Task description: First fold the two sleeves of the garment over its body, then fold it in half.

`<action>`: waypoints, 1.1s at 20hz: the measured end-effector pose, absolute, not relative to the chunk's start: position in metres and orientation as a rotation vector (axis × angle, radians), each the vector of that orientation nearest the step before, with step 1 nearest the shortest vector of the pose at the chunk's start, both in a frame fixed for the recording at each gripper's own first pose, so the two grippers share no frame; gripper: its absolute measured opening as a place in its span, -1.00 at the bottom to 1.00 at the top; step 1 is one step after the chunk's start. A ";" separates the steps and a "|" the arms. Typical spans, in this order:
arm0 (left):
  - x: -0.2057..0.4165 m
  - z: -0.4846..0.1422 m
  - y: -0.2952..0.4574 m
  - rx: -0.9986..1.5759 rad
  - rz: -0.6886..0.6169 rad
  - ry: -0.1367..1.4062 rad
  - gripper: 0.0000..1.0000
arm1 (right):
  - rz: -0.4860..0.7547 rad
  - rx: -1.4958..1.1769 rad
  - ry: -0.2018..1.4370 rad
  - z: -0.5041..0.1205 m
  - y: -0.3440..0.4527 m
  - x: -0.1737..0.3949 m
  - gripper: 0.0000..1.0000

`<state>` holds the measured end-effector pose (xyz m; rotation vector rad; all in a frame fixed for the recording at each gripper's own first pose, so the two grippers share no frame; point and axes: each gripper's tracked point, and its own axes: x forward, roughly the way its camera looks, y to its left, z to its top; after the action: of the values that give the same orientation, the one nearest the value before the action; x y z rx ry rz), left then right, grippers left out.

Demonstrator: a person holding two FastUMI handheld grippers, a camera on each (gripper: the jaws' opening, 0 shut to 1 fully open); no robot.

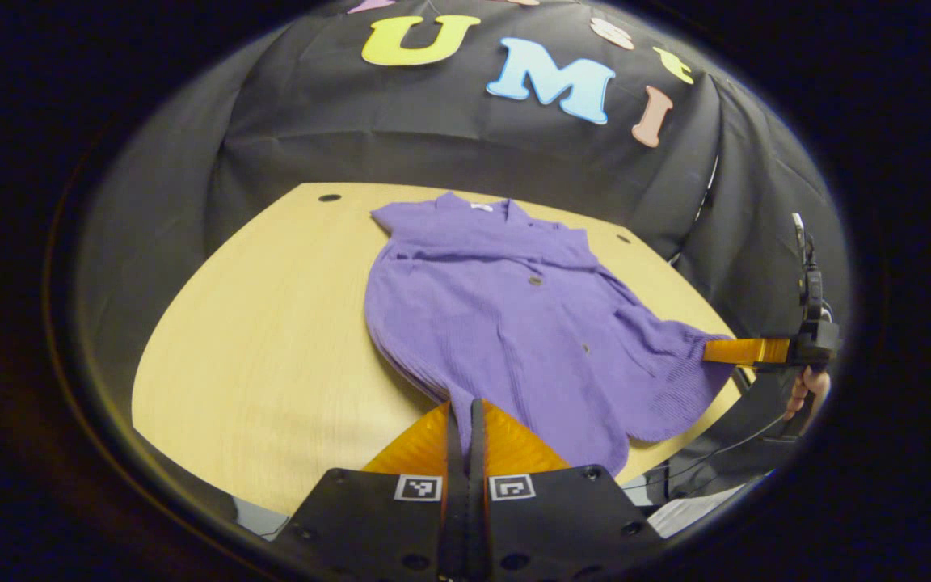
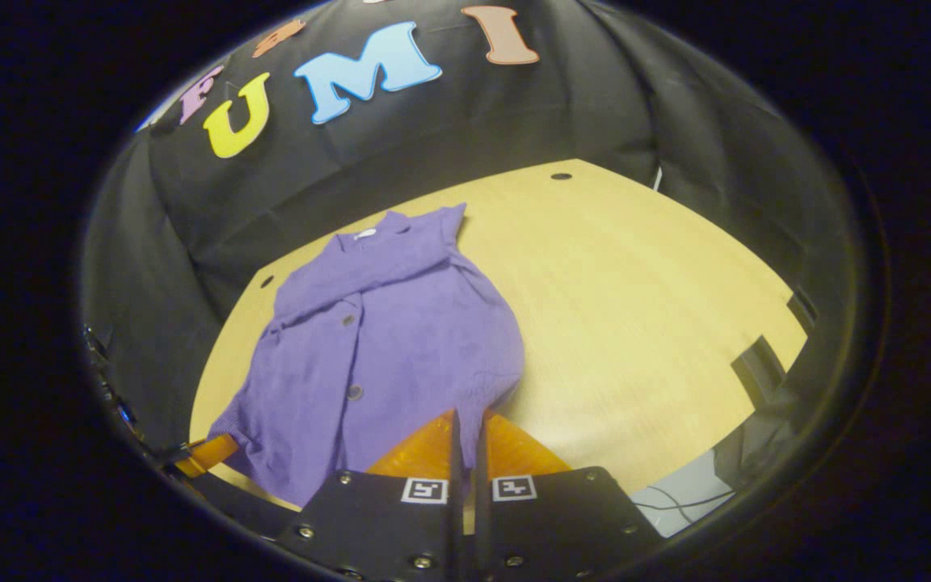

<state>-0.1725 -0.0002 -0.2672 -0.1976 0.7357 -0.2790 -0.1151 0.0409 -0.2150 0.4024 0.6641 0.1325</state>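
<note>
My left gripper [image 1: 465,412] is sitting with its orange fingers drawn nearly together, only a thin slit between them, pinching the near hem of the purple garment [image 1: 506,315] where the cloth runs down into the tips. My right gripper [image 2: 465,424] is doing the same at its own end, its fingers closed to a narrow gap with the hem tucked between them; from the left gripper view its fingers [image 1: 744,351] are reaching in sideways and biting the garment's lower corner, my hand [image 1: 806,392] behind them. The garment is lying buttoned side up on the light wooden table [image 1: 271,323], collar towards the booth's black cloth wall [image 1: 433,129], near corners drawn out.
</note>
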 end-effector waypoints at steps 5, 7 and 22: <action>-0.121 -0.218 -0.002 -0.246 -0.259 0.646 -0.86 | 0.207 0.416 0.579 -0.159 0.047 -0.074 -0.89; -0.094 -0.200 -0.004 -0.271 -0.244 0.621 -0.87 | 0.238 0.426 0.561 -0.141 0.050 -0.053 -0.89; 0.140 -0.153 0.001 -0.304 -0.127 0.505 -0.86 | 0.358 0.467 0.499 -0.075 0.063 0.149 -0.89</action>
<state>0.1396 0.0007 -0.1527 -0.3040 0.5053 -0.1265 0.1490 0.0632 -0.0752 0.4674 0.4986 0.3584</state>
